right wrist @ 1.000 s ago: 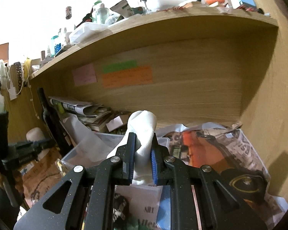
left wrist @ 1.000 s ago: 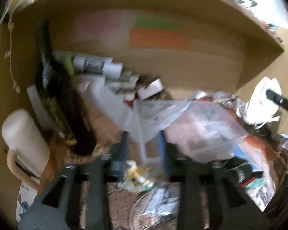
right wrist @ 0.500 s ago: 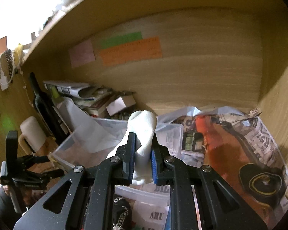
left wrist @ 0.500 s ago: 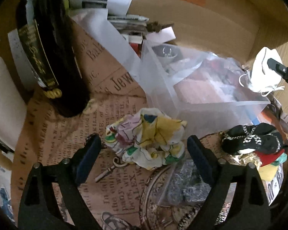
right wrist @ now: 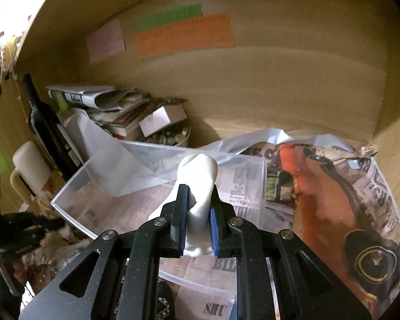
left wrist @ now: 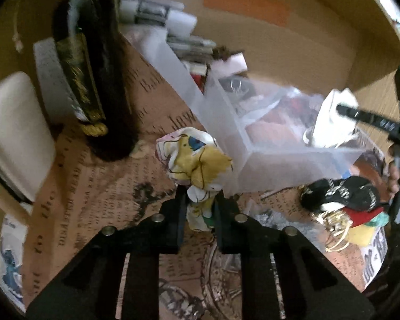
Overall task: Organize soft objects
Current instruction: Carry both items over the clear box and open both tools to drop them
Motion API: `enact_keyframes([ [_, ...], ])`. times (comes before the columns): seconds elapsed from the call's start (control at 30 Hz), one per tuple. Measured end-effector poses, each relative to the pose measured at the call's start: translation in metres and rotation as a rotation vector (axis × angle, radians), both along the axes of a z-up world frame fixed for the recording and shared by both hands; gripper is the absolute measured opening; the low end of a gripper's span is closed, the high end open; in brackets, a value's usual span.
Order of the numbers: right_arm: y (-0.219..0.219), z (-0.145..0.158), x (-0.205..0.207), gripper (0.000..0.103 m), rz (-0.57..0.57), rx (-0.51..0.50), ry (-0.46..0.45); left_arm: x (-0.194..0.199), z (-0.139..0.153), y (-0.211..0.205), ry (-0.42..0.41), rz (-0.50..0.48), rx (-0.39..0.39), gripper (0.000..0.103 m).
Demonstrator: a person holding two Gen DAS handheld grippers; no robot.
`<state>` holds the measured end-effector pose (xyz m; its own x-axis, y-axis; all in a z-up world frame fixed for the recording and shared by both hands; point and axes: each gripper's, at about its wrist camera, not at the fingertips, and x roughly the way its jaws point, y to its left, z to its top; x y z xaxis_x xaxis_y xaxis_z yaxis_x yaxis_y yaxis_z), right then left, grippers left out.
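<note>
My left gripper is shut on a crumpled yellow, white and blue patterned cloth, held just left of the clear plastic bin. My right gripper is shut on a white sock and holds it over the bin. In the left wrist view the right gripper and the sock show above the bin's right side. A pile of black, red and yellow soft items lies right of the bin's front corner.
A dark wine bottle stands left of the bin, beside a white mug. Rolled newspapers, books and a small box are stacked at the shelf's back. Newspaper lines the shelf floor. Wooden walls close in behind and right.
My left gripper has closed on the patterned cloth and lifted it off the paper. My right gripper has carried the sock forward and lower, over the bin.
</note>
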<state>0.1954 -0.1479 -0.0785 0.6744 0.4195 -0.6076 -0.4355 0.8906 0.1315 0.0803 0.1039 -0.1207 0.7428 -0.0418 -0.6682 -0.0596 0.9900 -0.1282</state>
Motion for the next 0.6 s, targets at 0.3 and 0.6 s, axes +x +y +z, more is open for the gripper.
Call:
enact_keyframes([
  [0.3, 0.010, -0.016, 0.011, 0.015, 0.033, -0.087, 0.061, 0.009, 0.054, -0.013, -0.128, -0.039, 0.021, 0.017],
  [0.6, 0.007, -0.021, 0.009, 0.034, 0.016, -0.154, 0.049, 0.070, 0.050, -0.045, -0.068, -0.095, 0.082, 0.017],
])
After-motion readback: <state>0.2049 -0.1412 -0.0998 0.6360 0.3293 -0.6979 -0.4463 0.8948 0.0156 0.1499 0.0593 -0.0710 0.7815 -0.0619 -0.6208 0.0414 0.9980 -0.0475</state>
